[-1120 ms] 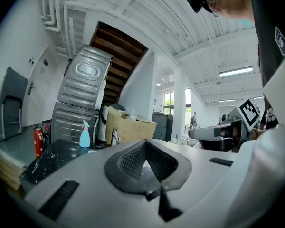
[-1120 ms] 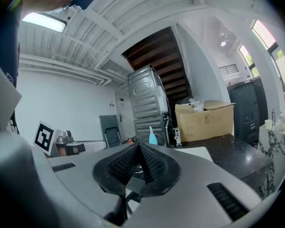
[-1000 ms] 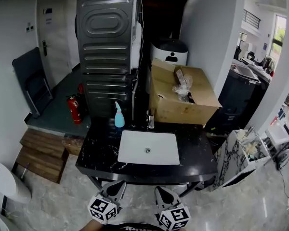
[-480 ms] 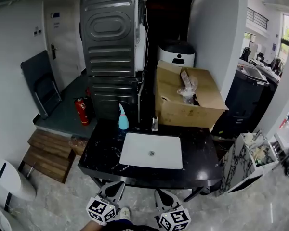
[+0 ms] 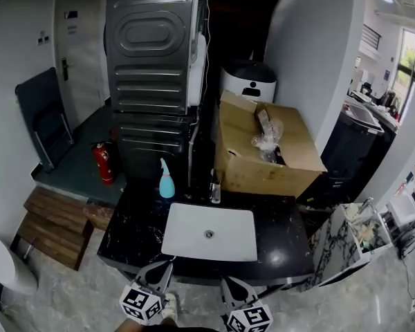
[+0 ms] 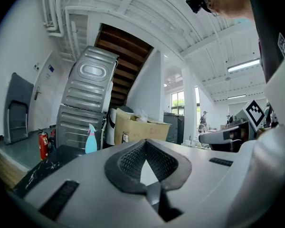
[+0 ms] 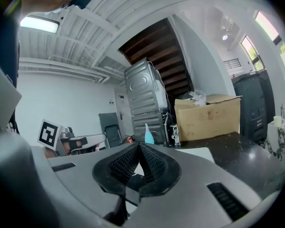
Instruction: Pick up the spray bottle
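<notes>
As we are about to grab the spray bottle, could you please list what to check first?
1. Spray bottle upright at the counter's back edge: ok.
2. Counter bare in front of the bottle: ok.
3. Left tongs open for grasping: not ok, shut and empty.
4. Right tongs open: not ok, shut and empty.
5. Tongs near the bottle: not ok, both at the counter's front edge.

The spray bottle (image 5: 167, 183) is light blue, the counter (image 5: 133, 224) black, white-veined.
</notes>
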A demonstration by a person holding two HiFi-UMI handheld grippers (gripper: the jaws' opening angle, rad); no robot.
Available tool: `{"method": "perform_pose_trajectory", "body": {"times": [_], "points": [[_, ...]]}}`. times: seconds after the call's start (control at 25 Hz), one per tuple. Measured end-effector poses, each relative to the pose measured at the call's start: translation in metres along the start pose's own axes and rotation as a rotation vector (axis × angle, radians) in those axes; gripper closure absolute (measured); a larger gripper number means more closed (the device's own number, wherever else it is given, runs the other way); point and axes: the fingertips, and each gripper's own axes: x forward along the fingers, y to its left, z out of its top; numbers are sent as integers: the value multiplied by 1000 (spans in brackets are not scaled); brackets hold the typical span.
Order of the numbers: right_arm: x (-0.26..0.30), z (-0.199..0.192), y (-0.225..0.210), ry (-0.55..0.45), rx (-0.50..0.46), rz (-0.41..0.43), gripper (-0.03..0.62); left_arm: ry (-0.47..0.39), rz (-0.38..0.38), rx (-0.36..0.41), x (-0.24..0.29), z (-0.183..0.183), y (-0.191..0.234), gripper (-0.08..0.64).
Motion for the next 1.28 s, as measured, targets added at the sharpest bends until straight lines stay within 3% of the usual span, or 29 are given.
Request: {"method": "perform_pose_trajectory", "body": {"times": [0.44,0.72,0.92,1.08,1.28], "points": [[151,59,-12,-31,-24,-33,555,-19,-57,10,87,36,131,545],[228,76,-1,-36,-36,-56,555,-19,-82,1,115,41,206,545],[251,70,-1,-6,-45,-85,555,-13,-100,0,133,35,238,545],[258,69,-12,27,-35,-97,555,-11,-93,-25,144,31,243,545],[270,68,-33,11,-43,-83,555,-33,-78,4,167,31,248,543]]}}
